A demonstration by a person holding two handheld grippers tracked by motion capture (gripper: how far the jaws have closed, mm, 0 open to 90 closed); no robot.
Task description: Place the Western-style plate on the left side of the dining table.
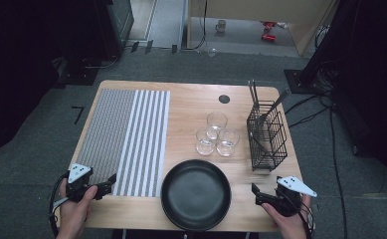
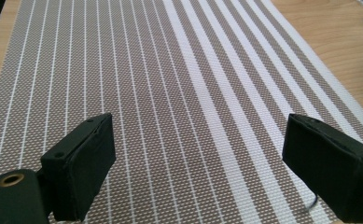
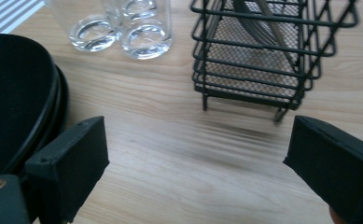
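Hazard: right hand-held gripper [image 1: 255,193], jaws wide and empty, could nudge black plate [image 1: 196,194] toward bench [image 1: 191,102] edge; left hand-held gripper [image 1: 110,182] likewise wide, empty.

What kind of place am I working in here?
Likely a lab or studio set up for table-setting practice, not a home: a small wooden table stands on grey carpet among trailing cables and dark equipment stands, holding a striped placemat, black plates, glasses and a wire cutlery caddy.

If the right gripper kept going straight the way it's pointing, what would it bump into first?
Probably the black wire basket. The right gripper is open, with bare table ahead, then the basket. How far off is unclear.
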